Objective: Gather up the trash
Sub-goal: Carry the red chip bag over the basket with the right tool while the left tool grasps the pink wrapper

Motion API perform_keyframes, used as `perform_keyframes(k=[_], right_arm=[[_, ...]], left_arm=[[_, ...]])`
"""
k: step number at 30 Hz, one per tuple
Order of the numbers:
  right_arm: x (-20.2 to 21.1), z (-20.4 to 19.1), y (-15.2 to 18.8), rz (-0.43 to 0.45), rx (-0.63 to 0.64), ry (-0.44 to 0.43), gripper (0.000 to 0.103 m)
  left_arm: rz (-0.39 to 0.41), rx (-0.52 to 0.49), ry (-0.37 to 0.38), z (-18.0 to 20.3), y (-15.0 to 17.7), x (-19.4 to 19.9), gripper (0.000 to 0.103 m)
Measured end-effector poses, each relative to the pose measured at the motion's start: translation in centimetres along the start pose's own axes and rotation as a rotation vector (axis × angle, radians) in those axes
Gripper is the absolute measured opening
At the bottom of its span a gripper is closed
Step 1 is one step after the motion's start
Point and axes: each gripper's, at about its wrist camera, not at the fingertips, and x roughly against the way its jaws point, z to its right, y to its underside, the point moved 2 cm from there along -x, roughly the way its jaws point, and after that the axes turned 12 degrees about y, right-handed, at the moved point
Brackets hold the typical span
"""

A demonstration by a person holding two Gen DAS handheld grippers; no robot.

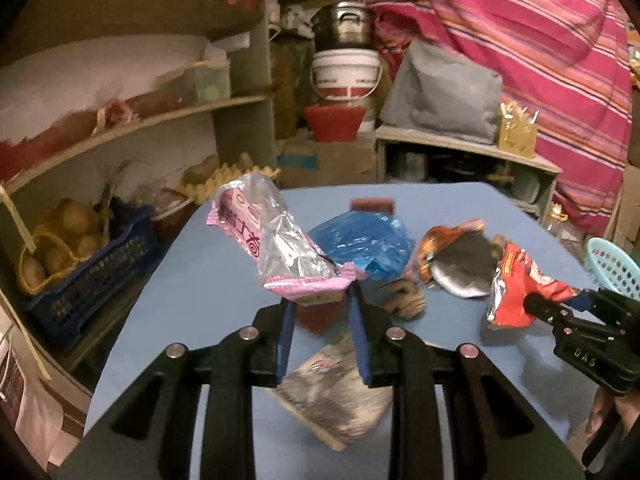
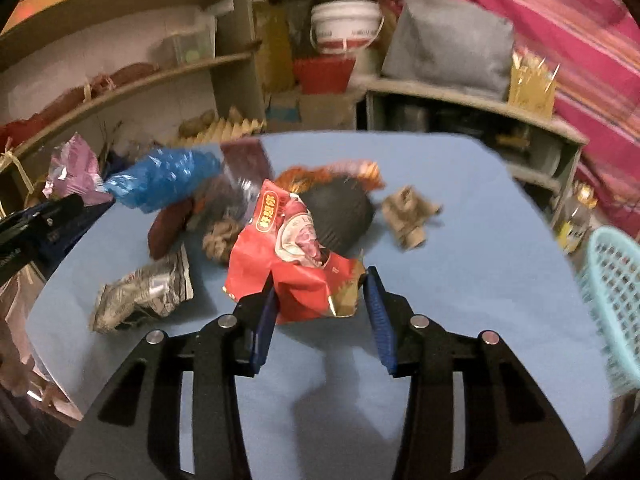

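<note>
The left tool [image 1: 320, 300] pinches the near edge of a pink and silver wrapper [image 1: 276, 248], which stands up off the blue tabletop [image 1: 208, 292] above the blue pads. Under this tool lies a flattened grey foil packet [image 1: 340, 392], and just beyond the pads a dark red object sits on the tabletop, mostly hidden.

The right tool [image 2: 320, 292] has a crumpled red snack bag [image 2: 288, 256] between its pads; the left pad touches the bag, while on the right the bag's gold-edged corner reaches the pad, though whether that pad presses on it I cannot tell. In the left wrist view this tool [image 1: 560, 300] comes in from the right with the red bag [image 1: 516, 288] at its tip.

Farther out, near the middle of the tabletop, lie a crumpled blue plastic bag [image 1: 360, 244], an orange wrapper with a dark round inside [image 1: 460, 256] and a small brown crumpled scrap [image 1: 404, 296]. Another brown scrap [image 2: 412, 212] lies apart to the right in the right wrist view.

At the right edge of the tabletop stands a light turquoise mesh basket [image 2: 612, 296]. Behind the tabletop are cluttered shelves [image 1: 132, 120], a white bucket [image 1: 346, 72] and a pink striped cloth [image 1: 520, 40].
</note>
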Motion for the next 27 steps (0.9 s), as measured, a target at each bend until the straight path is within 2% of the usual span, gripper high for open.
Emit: perform_keyframes(k=[10, 20, 23, 27], right_arm=[[4.0, 8.3, -2.6, 0.068, -0.087, 0.071, 0.042], [6.8, 17.7, -4.4, 0.13, -0.192, 0.138, 0.042], [7.0, 21.8, -4.7, 0.144, -0.217, 0.197, 0.042], [6.5, 26.3, -3.3, 0.126, -0.246, 0.271, 0.042]], left_arm=[[0.047, -0.043, 0.1, 6.1, -3.5, 0.3, 0.026], [0.008, -0.069, 0.199, 13.9, -5.5, -3.1, 0.02], [-0.002, -0.059, 0.242, 16.1, -6.1, -4.5, 0.018], [-0.022, -0.067, 0.269, 18.4, -6.3, -6.4, 0.016]])
